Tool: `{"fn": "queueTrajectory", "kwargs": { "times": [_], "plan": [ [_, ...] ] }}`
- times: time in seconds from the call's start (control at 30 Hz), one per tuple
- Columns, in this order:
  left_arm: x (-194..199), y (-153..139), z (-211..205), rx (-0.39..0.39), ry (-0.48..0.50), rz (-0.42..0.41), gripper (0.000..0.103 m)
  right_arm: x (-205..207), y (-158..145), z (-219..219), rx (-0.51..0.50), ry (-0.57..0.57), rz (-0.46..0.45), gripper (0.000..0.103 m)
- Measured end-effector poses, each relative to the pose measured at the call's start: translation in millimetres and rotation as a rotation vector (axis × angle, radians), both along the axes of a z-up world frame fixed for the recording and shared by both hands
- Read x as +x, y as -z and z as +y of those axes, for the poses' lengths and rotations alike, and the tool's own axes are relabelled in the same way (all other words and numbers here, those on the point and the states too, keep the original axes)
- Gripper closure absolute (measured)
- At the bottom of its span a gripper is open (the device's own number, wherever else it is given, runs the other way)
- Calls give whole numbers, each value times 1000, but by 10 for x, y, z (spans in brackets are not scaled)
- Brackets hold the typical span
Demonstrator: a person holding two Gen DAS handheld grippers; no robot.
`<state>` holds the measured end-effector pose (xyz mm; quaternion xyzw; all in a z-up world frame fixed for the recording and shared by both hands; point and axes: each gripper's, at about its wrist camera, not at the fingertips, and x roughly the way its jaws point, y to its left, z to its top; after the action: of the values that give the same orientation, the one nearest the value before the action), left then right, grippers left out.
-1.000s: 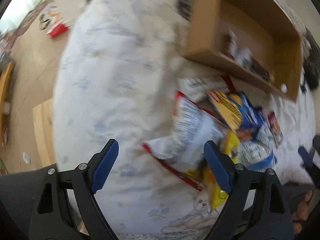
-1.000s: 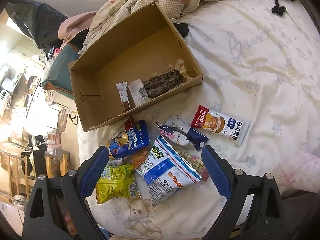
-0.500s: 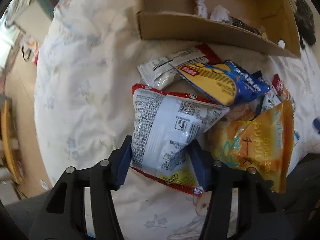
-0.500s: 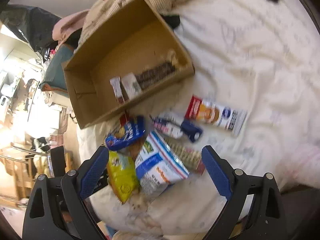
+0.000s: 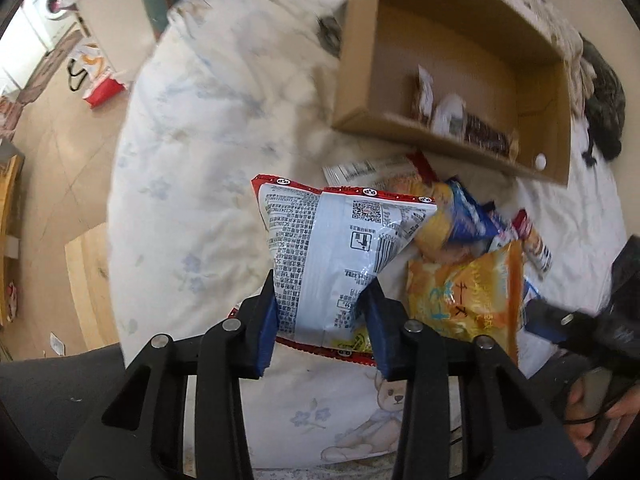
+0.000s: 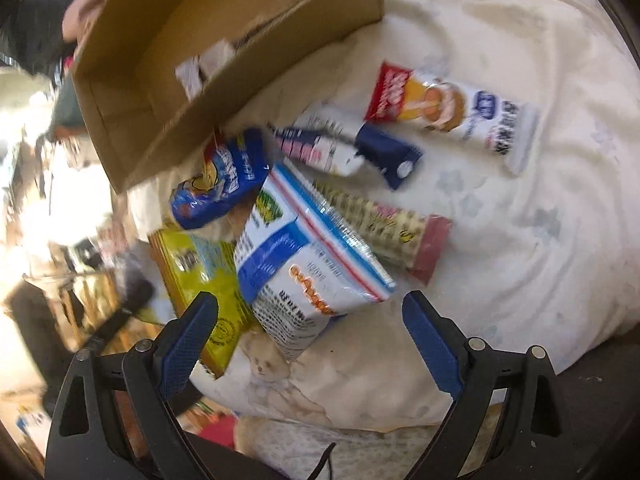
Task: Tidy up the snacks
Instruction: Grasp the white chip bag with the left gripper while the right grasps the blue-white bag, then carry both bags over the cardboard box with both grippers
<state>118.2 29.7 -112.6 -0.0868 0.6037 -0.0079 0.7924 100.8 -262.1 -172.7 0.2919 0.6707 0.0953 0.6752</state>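
My left gripper [image 5: 324,320] is shut on a white snack bag with red edges [image 5: 340,248] and holds it lifted above the bed. Beyond it stands an open cardboard box [image 5: 448,136] with a few small packets [image 5: 448,116] inside. Beside the bag lie an orange bag [image 5: 468,296] and a blue-yellow bag [image 5: 460,216]. My right gripper [image 6: 310,332] is open and empty just above a blue-white bag [image 6: 308,264]. Around it lie a yellow-green bag [image 6: 200,272], a blue bag [image 6: 224,180], a long red-white packet [image 6: 448,112] and the box [image 6: 192,92].
The snacks lie on a white floral bed cover [image 5: 192,208] near its front edge. Wooden floor [image 5: 52,152] and a red-white bag [image 5: 96,84] lie left of the bed. The other hand-held gripper [image 5: 592,332] shows at the right. A dark garment [image 5: 604,108] lies past the box.
My left gripper closed on the white bag and lifted it off the pile. My right gripper dropped lower and closer to the blue-white bag, still open.
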Motion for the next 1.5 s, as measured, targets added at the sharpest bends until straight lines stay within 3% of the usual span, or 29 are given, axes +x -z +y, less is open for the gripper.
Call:
{"fn": "queueTrajectory", "kwargs": {
  "times": [0.2,0.3,0.67,0.77,1.17,1.37,1.5],
  "plan": [
    [69,-45,-41,25,10,-44,69,152,50,215,-3,-58,-26,13],
    [52,-68,-82,22,12,-55,69,171,121,270,10,-68,-9,36],
    [-32,-218,38,-1,-18,-108,69,-95,-352,328,-47,-207,-212,68],
    [-48,-258,59,-12,-31,-121,69,-190,-539,257,-81,-201,-290,71],
    [-137,-738,24,-19,-24,-290,70,-302,-1164,-20,32,-82,-526,73],
    [-97,-868,-115,8,21,-312,70,-157,-1295,-106,64,-46,-553,73],
    [25,-901,-192,34,34,-282,70,3,-1340,-140,78,-31,-562,73]
  ]
}}
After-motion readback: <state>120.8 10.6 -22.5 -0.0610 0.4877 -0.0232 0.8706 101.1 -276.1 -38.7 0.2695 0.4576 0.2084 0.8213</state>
